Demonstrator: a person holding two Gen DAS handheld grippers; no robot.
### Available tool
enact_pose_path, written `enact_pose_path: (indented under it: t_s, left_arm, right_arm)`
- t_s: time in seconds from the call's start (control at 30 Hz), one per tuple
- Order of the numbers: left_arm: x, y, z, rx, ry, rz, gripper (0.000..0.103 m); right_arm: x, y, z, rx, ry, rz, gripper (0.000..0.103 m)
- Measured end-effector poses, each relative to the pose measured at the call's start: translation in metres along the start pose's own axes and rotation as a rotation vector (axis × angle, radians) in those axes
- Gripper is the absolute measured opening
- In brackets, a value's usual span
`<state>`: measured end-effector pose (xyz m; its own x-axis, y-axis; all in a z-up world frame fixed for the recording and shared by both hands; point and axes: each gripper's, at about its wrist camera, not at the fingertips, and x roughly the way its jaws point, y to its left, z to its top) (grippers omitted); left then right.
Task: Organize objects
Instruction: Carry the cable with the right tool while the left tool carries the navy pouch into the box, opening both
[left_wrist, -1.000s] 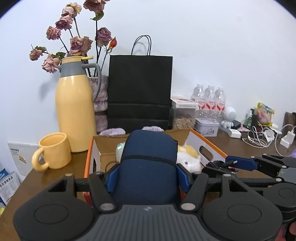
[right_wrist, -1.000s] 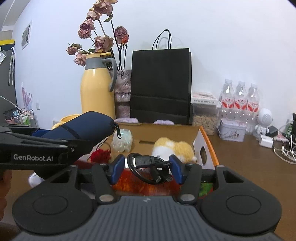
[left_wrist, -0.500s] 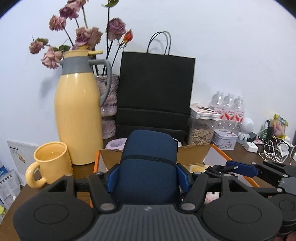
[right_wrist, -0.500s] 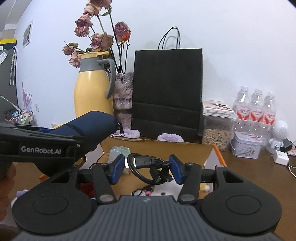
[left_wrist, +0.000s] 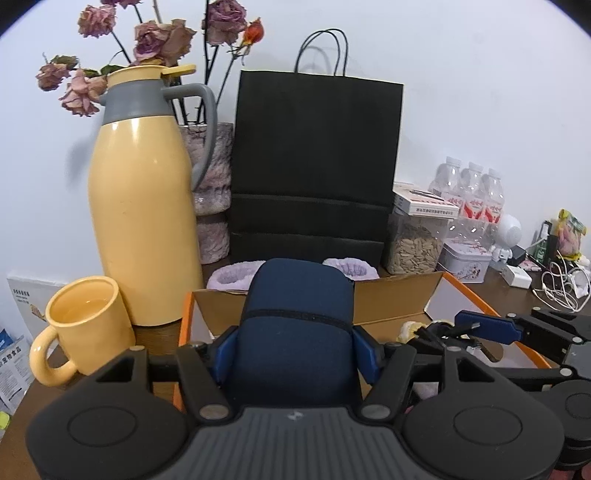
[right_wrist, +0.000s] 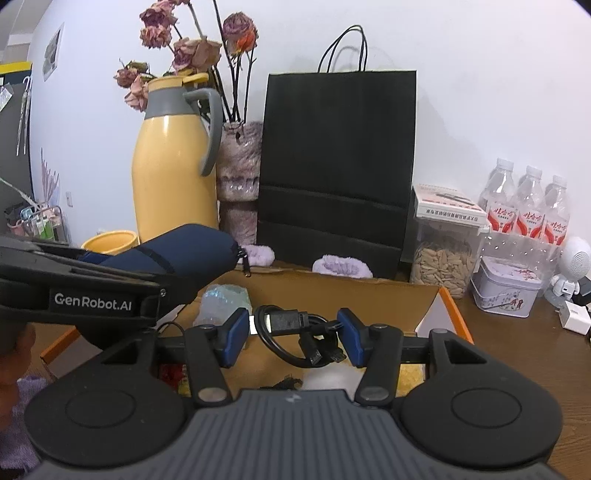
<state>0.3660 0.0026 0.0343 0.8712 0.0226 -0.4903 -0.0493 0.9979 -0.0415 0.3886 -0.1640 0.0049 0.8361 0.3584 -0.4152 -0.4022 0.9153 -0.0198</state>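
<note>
My left gripper is shut on a navy blue zip pouch, its blue pads pressed on both sides; the right wrist view shows the same pouch jutting out over the box. My right gripper is shut on a coiled black cable. Both hang above an open cardboard box with orange edges, whose back flap faces me. Inside lie a clear plastic wrap and a yellow plush toy, mostly hidden.
Behind the box stand a yellow thermos jug, a yellow mug, a vase of dried roses, a black paper bag and two purple fuzzy slippers. A seed jar, tin, water bottles and chargers crowd the right.
Both grippers have moved forward over the box toward the wall, still carrying the pouch and the cable. The jug, bag and slippers now look larger and nearer.
</note>
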Motion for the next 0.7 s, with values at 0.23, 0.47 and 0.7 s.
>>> enact_pose_path:
  t_s: [0.23, 0.47, 0.7]
  left_arm:
    - [-0.011, 0.002, -0.001, -0.025, -0.073, -0.014, 0.103]
    - [-0.010, 0.000, 0.000, -0.018, -0.062, 0.000, 0.103]
    - [-0.012, -0.001, -0.001, -0.017, -0.066, 0.002, 0.103]
  right_arm:
    - [-0.004, 0.000, -0.001, 0.004, -0.002, -0.034, 0.103]
    - [-0.004, -0.007, -0.001, 0.039, 0.009, -0.049, 0.103]
    - [-0.007, -0.003, 0.000, 0.029, 0.012, -0.045, 0.103]
